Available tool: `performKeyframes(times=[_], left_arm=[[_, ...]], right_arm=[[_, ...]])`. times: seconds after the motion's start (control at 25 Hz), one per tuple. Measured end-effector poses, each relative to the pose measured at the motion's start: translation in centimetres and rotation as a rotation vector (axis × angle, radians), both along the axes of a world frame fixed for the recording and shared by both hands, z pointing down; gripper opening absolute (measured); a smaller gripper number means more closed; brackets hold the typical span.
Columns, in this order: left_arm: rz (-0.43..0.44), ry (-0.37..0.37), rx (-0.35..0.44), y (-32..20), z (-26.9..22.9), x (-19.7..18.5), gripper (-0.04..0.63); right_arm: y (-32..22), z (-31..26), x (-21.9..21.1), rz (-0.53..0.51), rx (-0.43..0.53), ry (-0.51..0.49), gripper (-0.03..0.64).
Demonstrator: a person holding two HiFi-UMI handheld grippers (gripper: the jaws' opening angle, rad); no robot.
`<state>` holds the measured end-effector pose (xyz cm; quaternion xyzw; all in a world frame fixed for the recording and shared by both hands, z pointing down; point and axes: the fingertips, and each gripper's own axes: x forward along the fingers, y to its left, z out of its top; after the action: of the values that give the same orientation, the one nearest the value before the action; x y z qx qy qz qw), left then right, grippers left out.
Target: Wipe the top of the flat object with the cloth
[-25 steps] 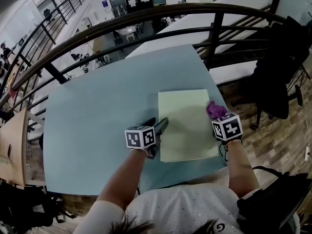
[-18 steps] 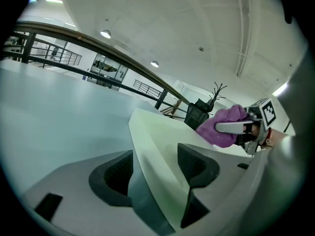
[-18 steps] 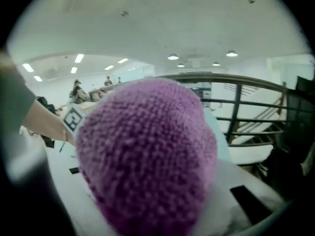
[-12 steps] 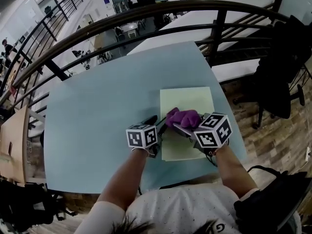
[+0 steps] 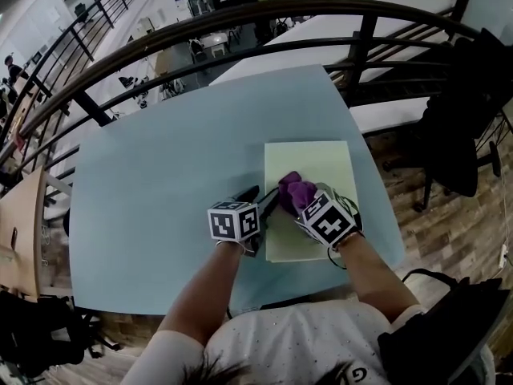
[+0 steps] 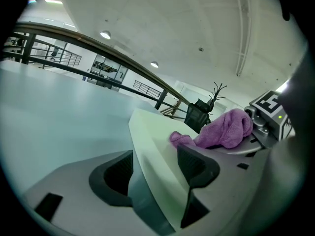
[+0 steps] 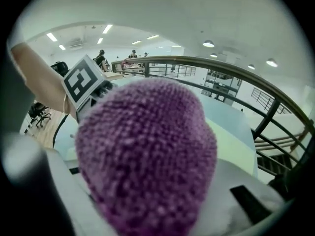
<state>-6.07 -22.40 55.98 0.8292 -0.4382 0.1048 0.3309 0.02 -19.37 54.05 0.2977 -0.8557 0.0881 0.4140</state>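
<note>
A pale green flat board lies on the light blue table, near its right side. My left gripper is shut on the board's left edge, and in the left gripper view the board runs between the two jaws of that gripper. My right gripper is shut on a purple cloth and presses it on the board close to the left gripper. In the right gripper view the cloth fills the picture and hides the jaws. The left gripper view shows the cloth just right of its jaws.
A dark curved railing runs behind the table. A black chair with dark cloth over it stands at the right on the wooden floor. A black bag sits at the lower right. The table's right edge is near the board.
My right gripper has carried the purple cloth leftward across the board, from its right edge to beside the left gripper. The left gripper has stayed on the board's left edge.
</note>
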Motion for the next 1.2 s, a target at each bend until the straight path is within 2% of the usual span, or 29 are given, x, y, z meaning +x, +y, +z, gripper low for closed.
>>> performKeyframes(times=[0.6, 1.0, 1.12, 1.2], left_arm=[[-0.002, -0.003, 0.001, 0.0, -0.1, 0.0, 0.279], [-0.009, -0.010, 0.021, 0.2, -0.1, 0.0, 0.279], [-0.003, -0.001, 0.000, 0.3, 0.0, 0.3, 0.279], [-0.001, 0.002, -0.007, 0.3, 0.0, 0.3, 0.279]], right_arm=[[-1.0, -0.3, 11.1, 0.272, 0.023, -0.018, 0.035], [-0.8, -0.5, 13.9, 0.328, 0.035, -0.010, 0.035], [-0.8, -0.6, 15.1, 0.360, 0.032, -0.019, 0.034], [-1.2, -1.0, 15.9, 0.390, 0.051, 0.012, 0.035]])
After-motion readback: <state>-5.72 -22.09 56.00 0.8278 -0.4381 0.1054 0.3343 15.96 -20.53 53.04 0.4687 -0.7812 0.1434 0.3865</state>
